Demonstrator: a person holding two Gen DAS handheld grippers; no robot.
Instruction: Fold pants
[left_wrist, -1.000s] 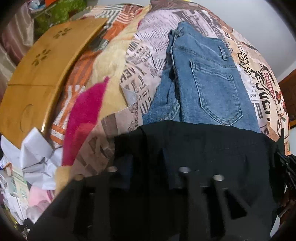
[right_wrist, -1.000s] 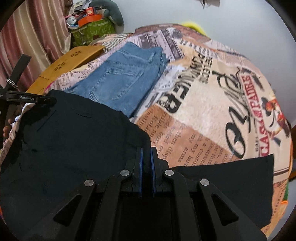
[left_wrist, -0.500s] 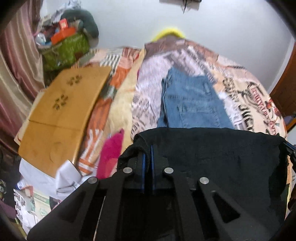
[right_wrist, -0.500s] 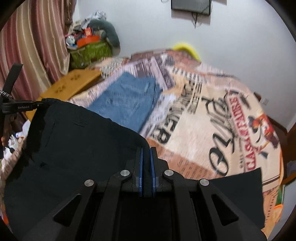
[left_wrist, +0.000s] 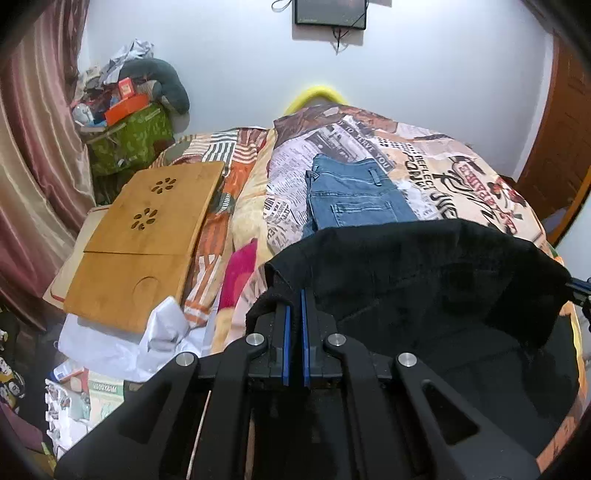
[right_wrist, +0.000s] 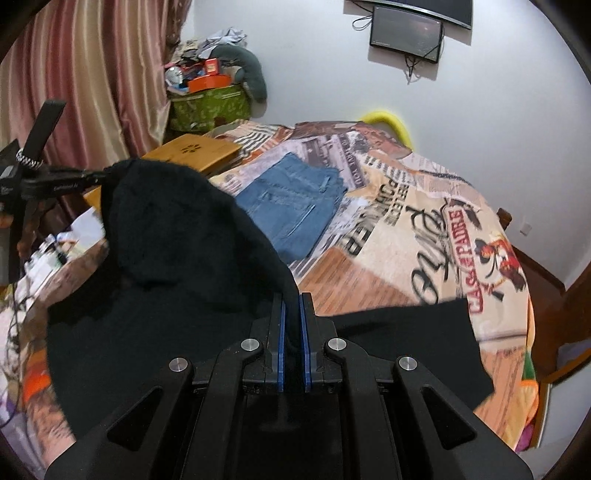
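pants: black pants (left_wrist: 424, 280) lifted over bed (right_wrist: 406, 229), near jeans (left_wrist: 354, 199), top edge strung sideways between tools
left tool (left_wrist: 294, 295): clamped on pants corner
right tool (right_wrist: 291, 299): clamped on pants edge
change: both tools raised, pants hang higher

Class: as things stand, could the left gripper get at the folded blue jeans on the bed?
Probably not: the left gripper is shut on the black pants, which hang between it and the jeans.
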